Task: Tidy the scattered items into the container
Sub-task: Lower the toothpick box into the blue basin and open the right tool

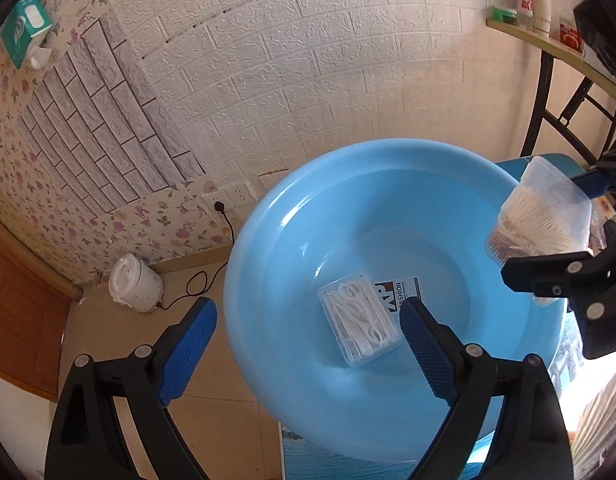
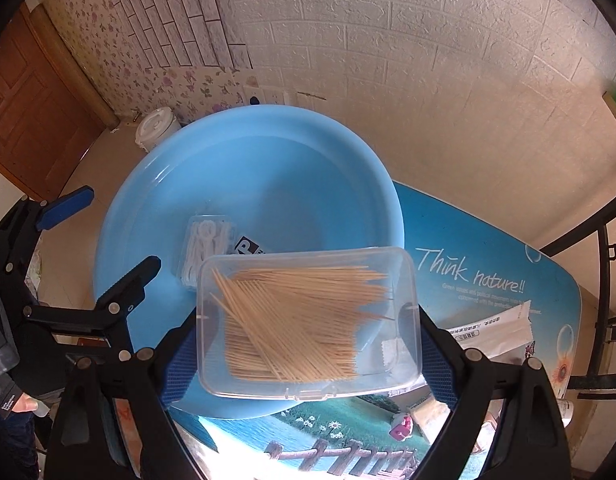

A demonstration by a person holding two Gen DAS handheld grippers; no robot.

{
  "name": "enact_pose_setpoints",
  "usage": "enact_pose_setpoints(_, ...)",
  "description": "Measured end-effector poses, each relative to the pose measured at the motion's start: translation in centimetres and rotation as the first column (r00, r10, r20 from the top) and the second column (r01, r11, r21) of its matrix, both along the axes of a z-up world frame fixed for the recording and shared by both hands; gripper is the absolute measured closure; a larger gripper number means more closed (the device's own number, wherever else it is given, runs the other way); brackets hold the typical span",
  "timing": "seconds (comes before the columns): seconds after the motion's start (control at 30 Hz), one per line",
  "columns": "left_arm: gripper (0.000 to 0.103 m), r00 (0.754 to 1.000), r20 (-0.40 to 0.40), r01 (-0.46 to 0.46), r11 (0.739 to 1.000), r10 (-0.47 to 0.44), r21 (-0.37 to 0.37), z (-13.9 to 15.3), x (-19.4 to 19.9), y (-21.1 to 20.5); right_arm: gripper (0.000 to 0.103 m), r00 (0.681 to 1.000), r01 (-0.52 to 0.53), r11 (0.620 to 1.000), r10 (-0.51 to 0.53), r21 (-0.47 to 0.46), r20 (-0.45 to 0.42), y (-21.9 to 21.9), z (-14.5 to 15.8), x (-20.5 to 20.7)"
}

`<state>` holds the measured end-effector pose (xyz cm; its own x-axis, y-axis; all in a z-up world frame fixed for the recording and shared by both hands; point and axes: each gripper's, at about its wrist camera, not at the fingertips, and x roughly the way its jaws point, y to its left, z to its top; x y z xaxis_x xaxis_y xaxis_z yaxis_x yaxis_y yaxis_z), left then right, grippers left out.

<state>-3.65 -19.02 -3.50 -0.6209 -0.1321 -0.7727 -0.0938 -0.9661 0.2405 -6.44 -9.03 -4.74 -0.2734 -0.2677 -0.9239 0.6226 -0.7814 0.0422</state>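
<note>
A light blue basin [image 1: 268,220] [image 2: 148,168] stands on the table. Inside it lie a clear box of white floss picks [image 1: 358,320] [image 2: 208,244] and a black-and-white card [image 1: 400,292] [image 2: 248,246]. My left gripper [image 1: 304,344] [image 2: 96,244] is open over the basin's left rim; the floss box lies below, close to its right finger, with no pad pressing on it. My right gripper [image 2: 308,360] [image 1: 564,232] is shut on a clear box of toothpicks [image 2: 308,320] [image 1: 544,216], held above the basin's near right edge.
The table's blue printed cover [image 2: 488,260] carries a white sachet [image 2: 492,330] and a small pink item [image 2: 402,432] right of the basin. A white rice cooker [image 1: 134,284] stands on the floor by the wall. A black metal frame [image 2: 604,280] rises at the right.
</note>
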Motion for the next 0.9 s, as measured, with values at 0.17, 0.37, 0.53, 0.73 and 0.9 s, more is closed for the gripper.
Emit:
enact_pose_setpoints(0.17, 0.006, 0.998, -0.021, -0.050, 0.996, 0.051, 0.068, 1.2, 0.3, -1.7, 0.010, 1.000, -0.009, 1.000, 0.010, -0.005, 0.013, -0.6, -0.3, 0.4)
enact_pose_setpoints(0.37, 0.002, 0.991, -0.024, -0.127, 0.973, 0.134, 0.193, 2.1, 1.1, -4.4, 0.009, 0.999, -0.039, 0.999, 0.039, -0.005, 0.004, -1.9, -0.6, 1.2)
enact_pose_setpoints(0.53, 0.002, 0.981, -0.012, -0.186, 0.953, 0.194, 0.240, 2.3, 1.6, -5.8, 0.010, 0.998, -0.059, 0.998, 0.059, 0.000, -0.008, -3.0, -0.7, 1.8)
enact_pose_setpoints(0.73, 0.002, 0.977, -0.003, -0.205, 0.946, 0.213, 0.249, 2.3, 1.9, -6.1, 0.010, 0.998, -0.063, 0.998, 0.063, -0.012, 0.010, -3.6, -1.3, 2.3)
enact_pose_setpoints(0.9, 0.002, 0.976, -0.003, -0.210, 0.945, 0.218, 0.253, 2.6, 2.0, -6.2, 0.009, 0.998, -0.060, 0.998, 0.060, -0.018, 0.009, -3.6, -1.1, 2.5)
